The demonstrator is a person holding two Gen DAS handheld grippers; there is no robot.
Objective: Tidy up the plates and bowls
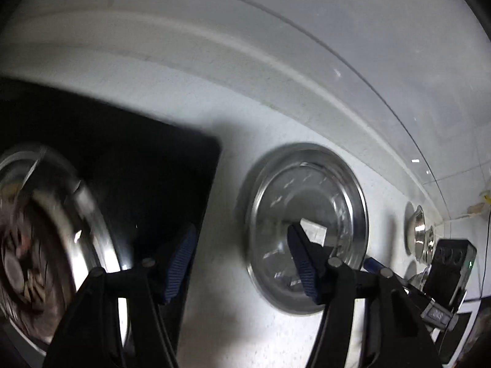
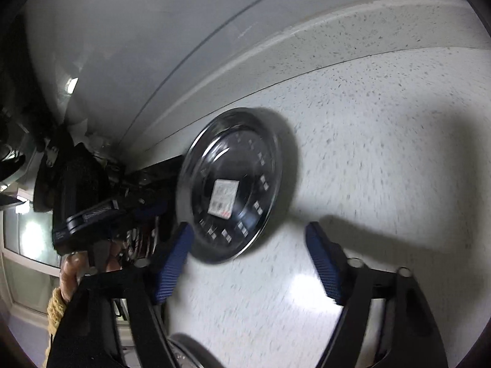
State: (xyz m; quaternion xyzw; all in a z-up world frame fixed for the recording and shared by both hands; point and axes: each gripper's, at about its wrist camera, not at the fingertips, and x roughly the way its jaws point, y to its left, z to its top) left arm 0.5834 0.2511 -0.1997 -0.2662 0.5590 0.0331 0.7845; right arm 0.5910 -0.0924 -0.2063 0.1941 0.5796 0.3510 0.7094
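A steel plate (image 1: pixel 307 202) with a white sticker lies flat on the white speckled counter; the right wrist view shows the same plate (image 2: pixel 233 184). My left gripper (image 1: pixel 242 263) is open just in front of the plate, with nothing between its blue pads (image 1: pixel 181 260); the right-hand pad overlaps the plate's near side in view. My right gripper (image 2: pixel 248 263) is also open and empty, over bare counter just in front and to the right of the plate. A second steel dish (image 1: pixel 46 230), blurred, sits at the far left on a black surface (image 1: pixel 138 159).
Small steel bowls (image 1: pixel 420 233) stand at the far right near the raised back edge of the counter (image 1: pixel 276 70). The right gripper's body (image 1: pixel 451 270) shows there too. A hand (image 2: pixel 70 273) in a yellow knit sleeve (image 2: pixel 56 306) holds the left gripper. Another dish rim (image 2: pixel 190 349) shows at the bottom.
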